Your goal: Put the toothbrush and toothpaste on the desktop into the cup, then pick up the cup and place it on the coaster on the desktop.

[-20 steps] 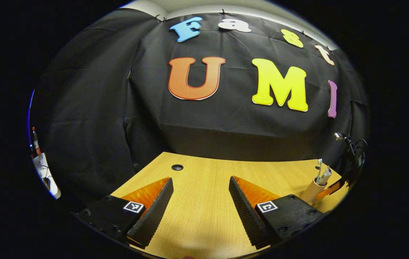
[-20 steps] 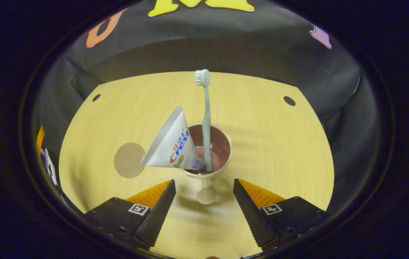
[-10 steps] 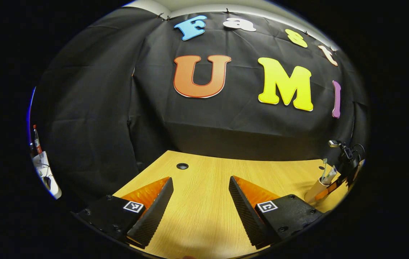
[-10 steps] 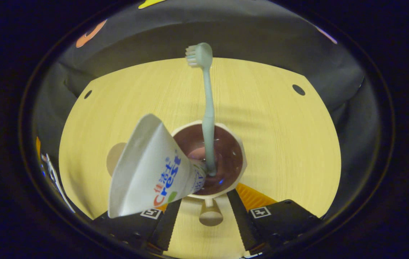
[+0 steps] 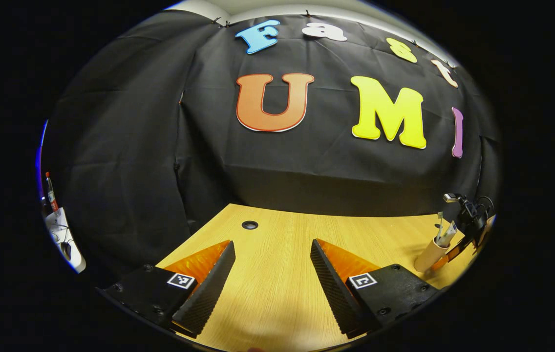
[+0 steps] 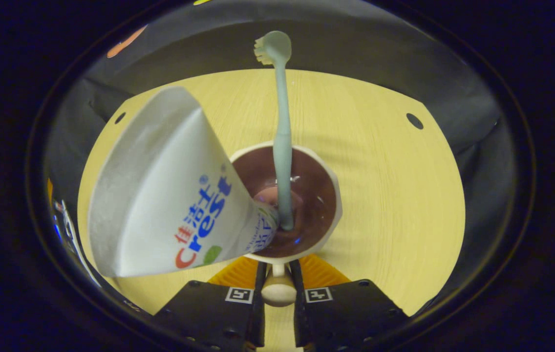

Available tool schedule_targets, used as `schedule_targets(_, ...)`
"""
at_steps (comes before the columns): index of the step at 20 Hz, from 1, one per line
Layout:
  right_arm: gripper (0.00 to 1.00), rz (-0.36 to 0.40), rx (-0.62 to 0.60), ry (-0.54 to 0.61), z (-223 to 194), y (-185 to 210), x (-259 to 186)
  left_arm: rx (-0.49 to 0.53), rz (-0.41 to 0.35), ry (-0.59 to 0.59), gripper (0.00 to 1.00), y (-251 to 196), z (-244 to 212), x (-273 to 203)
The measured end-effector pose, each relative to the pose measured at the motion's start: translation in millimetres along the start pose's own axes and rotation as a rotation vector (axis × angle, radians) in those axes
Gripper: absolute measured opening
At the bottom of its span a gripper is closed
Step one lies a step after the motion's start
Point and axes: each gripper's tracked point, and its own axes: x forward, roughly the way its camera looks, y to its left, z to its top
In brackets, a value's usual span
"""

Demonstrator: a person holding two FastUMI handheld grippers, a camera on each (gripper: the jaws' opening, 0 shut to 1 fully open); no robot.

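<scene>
A cream cup (image 6: 329,215) with a dark inside stands near me on the wooden desktop (image 6: 385,166). A pale green toothbrush (image 6: 282,146) stands upright in it, and a white toothpaste tube (image 6: 160,195) leans out to the left. My right gripper (image 6: 277,276) is shut on the cup's rounded handle (image 6: 278,292), a finger on each side. In the left gripper view the cup (image 5: 429,255) is small at the far right, with the right gripper (image 5: 446,254) against it. My left gripper (image 5: 272,266) stands open low over the bare desktop (image 5: 277,293), holding nothing.
Round cable holes sit in the desktop at the back left (image 6: 119,118), back right (image 6: 414,121) and ahead of the left gripper (image 5: 249,225). The black cloth wall closes the back. A white object (image 5: 62,239) lies past the desk's left edge.
The right gripper moved in on the cup and shut on its handle. The cup and tube grew large, and the tube now covers the coaster. The left gripper stayed open, almost still.
</scene>
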Motion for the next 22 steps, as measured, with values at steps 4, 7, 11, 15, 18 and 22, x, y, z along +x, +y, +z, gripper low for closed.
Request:
schedule_targets(4,0.20,-0.012,-0.010,-0.010,0,-2,2,0.004,-0.007,-0.004,0.98,-2,3,-2)
schedule_targets(7,0.20,-0.023,-0.018,-0.009,-1,-3,1,0.013,-0.012,-0.016,0.98,-4,9,-5)
schedule_targets(11,0.19,-0.001,-0.013,-0.041,4,-1,1,0.022,-0.024,-0.025,0.98,-3,12,-9)
schedule_targets(15,0.19,0.007,-0.046,-0.076,7,0,1,0.016,-0.039,-0.029,0.98,0,12,-12)
schedule_targets(18,0.19,0.030,-0.055,-0.081,9,4,3,0.016,-0.046,-0.034,0.98,7,14,-16)
schedule_targets(22,0.20,0.064,-0.074,-0.085,8,9,5,0.022,-0.052,-0.042,0.98,22,17,-19)
